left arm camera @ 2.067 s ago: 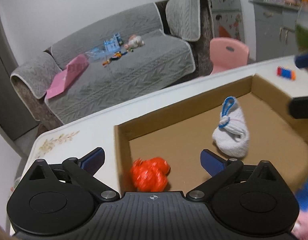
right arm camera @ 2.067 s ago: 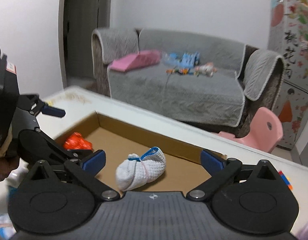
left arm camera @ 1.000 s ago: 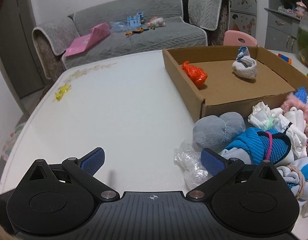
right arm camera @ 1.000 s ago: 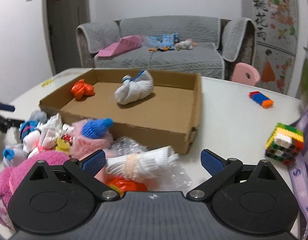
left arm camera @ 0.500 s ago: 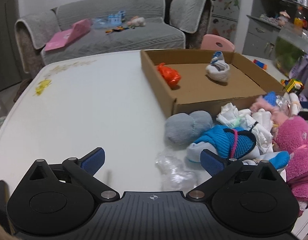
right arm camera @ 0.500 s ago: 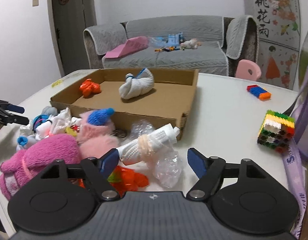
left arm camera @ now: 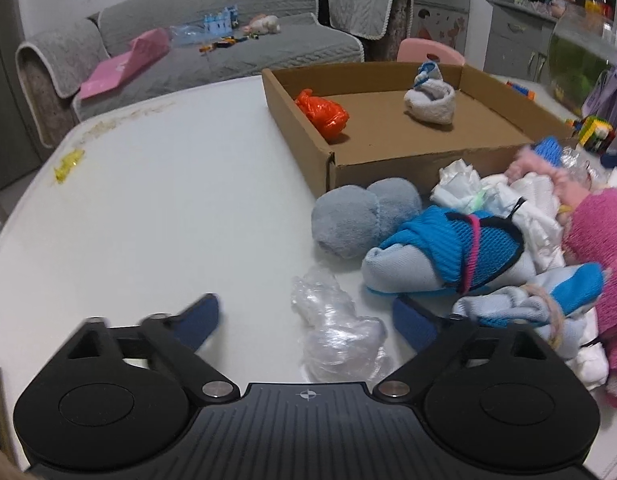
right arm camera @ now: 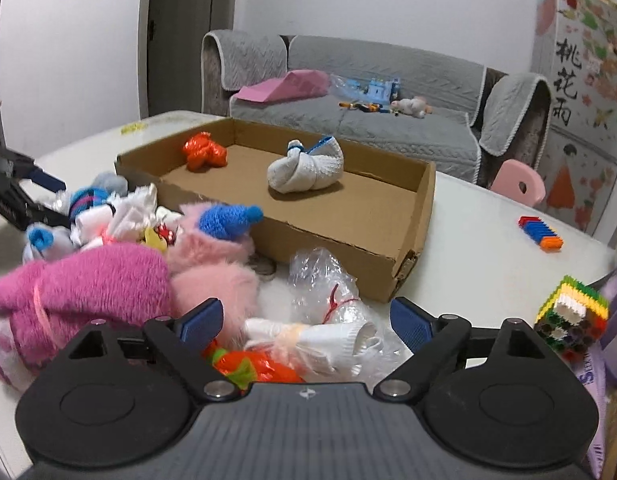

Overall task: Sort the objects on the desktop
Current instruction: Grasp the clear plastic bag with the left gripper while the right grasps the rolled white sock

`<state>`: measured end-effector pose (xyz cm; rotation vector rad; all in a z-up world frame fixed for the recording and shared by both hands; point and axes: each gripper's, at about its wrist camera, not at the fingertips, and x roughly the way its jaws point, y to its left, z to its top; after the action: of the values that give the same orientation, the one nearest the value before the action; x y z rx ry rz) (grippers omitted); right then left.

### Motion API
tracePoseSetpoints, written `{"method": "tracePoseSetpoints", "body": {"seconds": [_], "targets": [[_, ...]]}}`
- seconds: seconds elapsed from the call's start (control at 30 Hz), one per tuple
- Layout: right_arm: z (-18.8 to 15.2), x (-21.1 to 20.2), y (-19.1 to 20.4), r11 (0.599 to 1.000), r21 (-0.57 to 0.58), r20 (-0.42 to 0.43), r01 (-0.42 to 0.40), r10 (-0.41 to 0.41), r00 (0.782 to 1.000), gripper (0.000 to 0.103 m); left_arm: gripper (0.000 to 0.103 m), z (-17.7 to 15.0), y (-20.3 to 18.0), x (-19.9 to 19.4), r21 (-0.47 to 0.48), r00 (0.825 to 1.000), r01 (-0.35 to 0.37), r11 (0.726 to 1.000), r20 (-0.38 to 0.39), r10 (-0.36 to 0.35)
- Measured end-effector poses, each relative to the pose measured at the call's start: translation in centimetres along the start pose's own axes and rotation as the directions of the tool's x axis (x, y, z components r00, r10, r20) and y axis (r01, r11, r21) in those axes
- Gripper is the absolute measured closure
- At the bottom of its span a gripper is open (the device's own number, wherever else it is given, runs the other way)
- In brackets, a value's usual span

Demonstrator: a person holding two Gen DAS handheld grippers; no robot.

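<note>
Crumpled clear plastic between closing left gripper jaws untouched, sock pile beside, right gripper opening over white roll.

Left gripper closing, right gripper opening

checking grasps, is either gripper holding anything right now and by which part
Nothing is held. The left gripper is closing around a crumpled plastic bag; the right gripper is opening over a white sock roll.

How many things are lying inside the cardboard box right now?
2: an orange plastic bundle near the box's left corner, and a rolled white sock toward the middle. Nothing else shows inside.
</note>
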<state>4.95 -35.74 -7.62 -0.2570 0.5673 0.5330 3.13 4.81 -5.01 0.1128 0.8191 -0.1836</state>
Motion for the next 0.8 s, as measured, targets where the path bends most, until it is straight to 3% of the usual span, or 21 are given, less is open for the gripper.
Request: {"method": "tracePoseSetpoints", "body": {"seconds": [0.1,0.3,0.5,0.6,0.8], "targets": [[-0.3,-0.2,-0.4,1.000,0.016,-0.018,0.000,0.000,1.000,0.019,0.046,0.0,-0.5,-0.4,-0.019,1.000,0.002,1.000,0.011,-0.002],[-0.5,-1.8,0.0,0.998,-0.017,0.009,0.061,-0.061,0.998,0.019,0.060,-0.3,-1.4,-0.9,-0.030,1.000,-0.010,1.000,0.027,0.011],[-0.1,-2.5,0.5,1.000,0.013,0.025,-0.001,0.001,1.000,0.020,0.061,-1.0,-2.0,-1.4,-0.042,0.999,-0.022,0.999,0.039,0.023],[-0.1,-2.2,0.4,0.996,0.087,0.003,-0.035,0.035,0.999,0.028,0.061,-1.3,-2.1,-1.6,-0.041,0.999,-0.022,0.999,0.046,0.024],[-1.0,-1.8,-0.2,0.974,0.217,-0.025,-0.070,0.077,0.997,0.031,0.059,-1.5,-2.2,-1.7,-0.018,0.998,-0.024,1.000,0.061,0.025]]}}
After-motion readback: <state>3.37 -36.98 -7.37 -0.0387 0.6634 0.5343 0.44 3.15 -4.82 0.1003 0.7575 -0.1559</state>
